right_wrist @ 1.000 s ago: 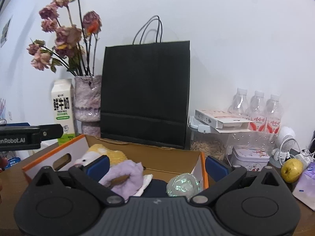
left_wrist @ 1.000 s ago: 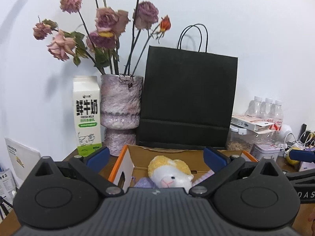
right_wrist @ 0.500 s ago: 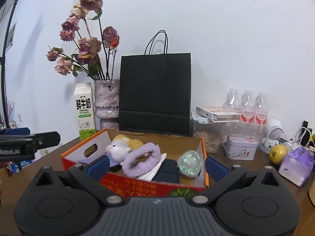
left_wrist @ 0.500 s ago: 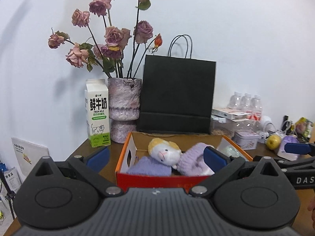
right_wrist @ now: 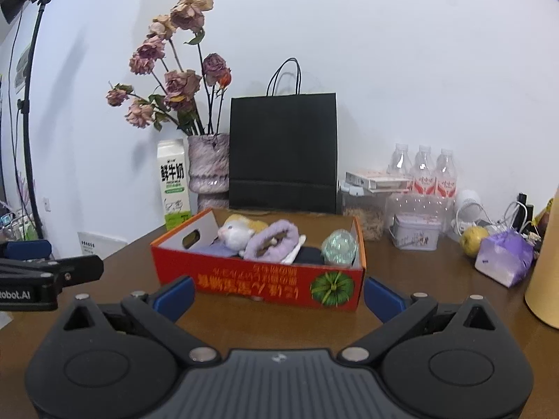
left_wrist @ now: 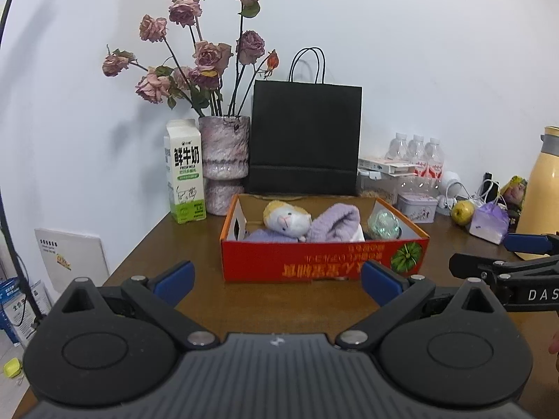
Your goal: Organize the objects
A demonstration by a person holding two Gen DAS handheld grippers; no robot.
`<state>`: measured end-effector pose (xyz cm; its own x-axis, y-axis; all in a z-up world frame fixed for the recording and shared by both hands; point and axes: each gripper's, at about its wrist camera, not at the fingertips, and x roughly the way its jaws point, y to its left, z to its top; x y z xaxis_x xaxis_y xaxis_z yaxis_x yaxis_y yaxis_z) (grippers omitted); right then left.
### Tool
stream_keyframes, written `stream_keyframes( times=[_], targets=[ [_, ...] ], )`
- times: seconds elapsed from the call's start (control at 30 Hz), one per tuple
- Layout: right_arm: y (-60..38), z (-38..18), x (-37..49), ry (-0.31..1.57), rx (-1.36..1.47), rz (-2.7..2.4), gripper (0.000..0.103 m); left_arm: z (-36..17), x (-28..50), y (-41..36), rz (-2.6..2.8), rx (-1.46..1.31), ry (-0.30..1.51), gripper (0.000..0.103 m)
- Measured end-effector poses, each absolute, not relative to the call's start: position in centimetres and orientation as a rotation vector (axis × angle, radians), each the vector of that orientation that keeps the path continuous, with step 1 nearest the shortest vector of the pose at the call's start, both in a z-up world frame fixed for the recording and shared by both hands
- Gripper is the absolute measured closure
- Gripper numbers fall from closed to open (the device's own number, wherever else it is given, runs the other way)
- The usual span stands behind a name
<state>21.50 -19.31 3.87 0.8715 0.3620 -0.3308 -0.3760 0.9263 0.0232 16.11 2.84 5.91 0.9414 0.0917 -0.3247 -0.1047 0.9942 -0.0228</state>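
Left tool, right tool: both wide open, empty.
Red box at 12 o'clock, long axis crosswise, neither nearer.

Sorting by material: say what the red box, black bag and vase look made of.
Red box: cardboard, brown inside, printed outer face. Black bag: matte paper, sharp creases, thin cord handles. Vase: likely ceramic or glass, mottled pink-grey with faint sheen; uncertain.

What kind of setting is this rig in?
Probably a home or small office desk set up for recording: a wooden table against a white wall, cluttered with a milk carton, a vase of dried roses and water bottles, plus a light stand.
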Motion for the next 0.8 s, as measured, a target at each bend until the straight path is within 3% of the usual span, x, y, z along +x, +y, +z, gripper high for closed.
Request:
stream_keyframes(
  times=[0.8],
  targets=[
    [-20.4,4.3,17.2,0.328,-0.036,0.392,0.0,5.9,11.9,2.0,0.112,-0.051,0.349,0.0]
  ],
)
